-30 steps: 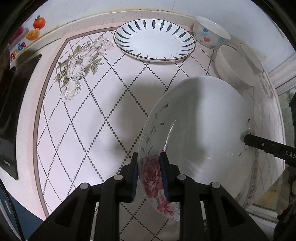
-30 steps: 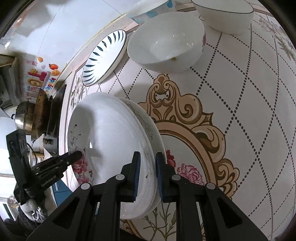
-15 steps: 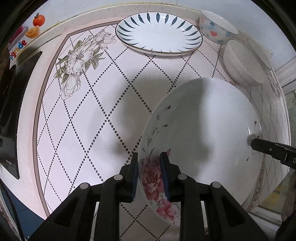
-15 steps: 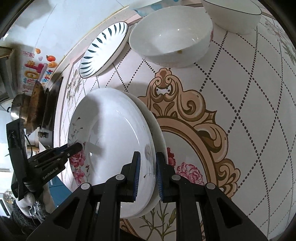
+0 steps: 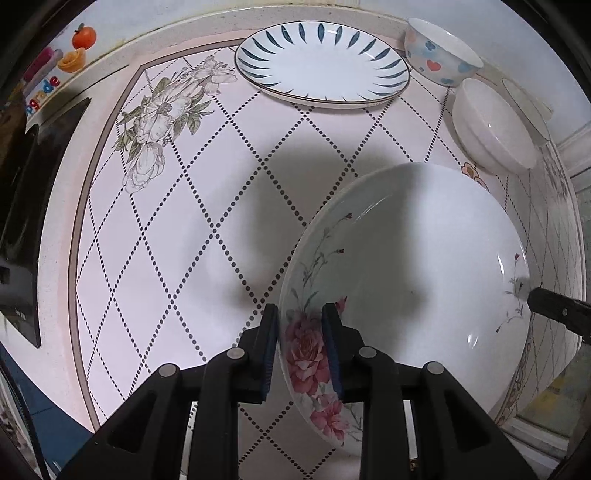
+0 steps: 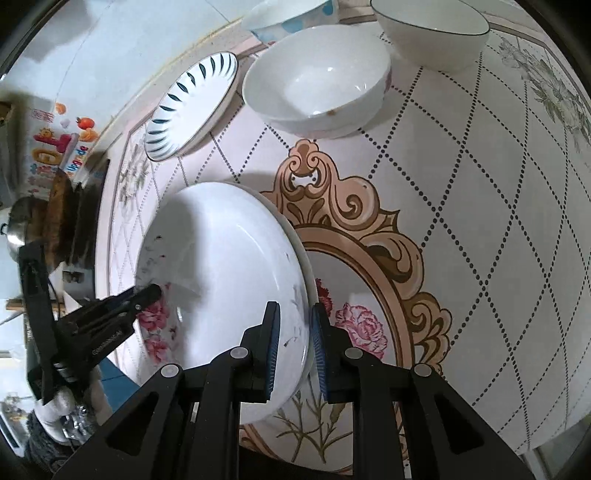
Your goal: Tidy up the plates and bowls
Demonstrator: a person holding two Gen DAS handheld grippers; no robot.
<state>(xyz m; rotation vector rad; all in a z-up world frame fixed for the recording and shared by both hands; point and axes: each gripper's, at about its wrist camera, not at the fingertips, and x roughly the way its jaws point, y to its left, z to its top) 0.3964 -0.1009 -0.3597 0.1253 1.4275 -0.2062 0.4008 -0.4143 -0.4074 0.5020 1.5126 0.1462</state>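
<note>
Left gripper is pointing down at the tabletop, its blue-padded jaws straddling the near rim of a rose-patterned plate. The inner pad is lying against the rose print; a thin gap is showing at the outer pad, so whether the rim is truly pinched cannot be told.

Right gripper is straddling the opposite rim of the same plate. Its jaws are nearly together with the rim between them, seemingly clamped on it. In the right wrist view the left gripper is showing as a black tool reaching the plate's far edge from the lower left.

The plate is sitting tilted between the two grippers over the patterned tablecloth, partly covering the tan ornamental medallion.

Farther out along the back edge: a blue-leaf plate is lying flat; just right of it a bowl with hearts and clovers is standing; next, a plain white bowl is standing; beyond that, a dark-rimmed white bowl. All are apart from the held plate.
</note>
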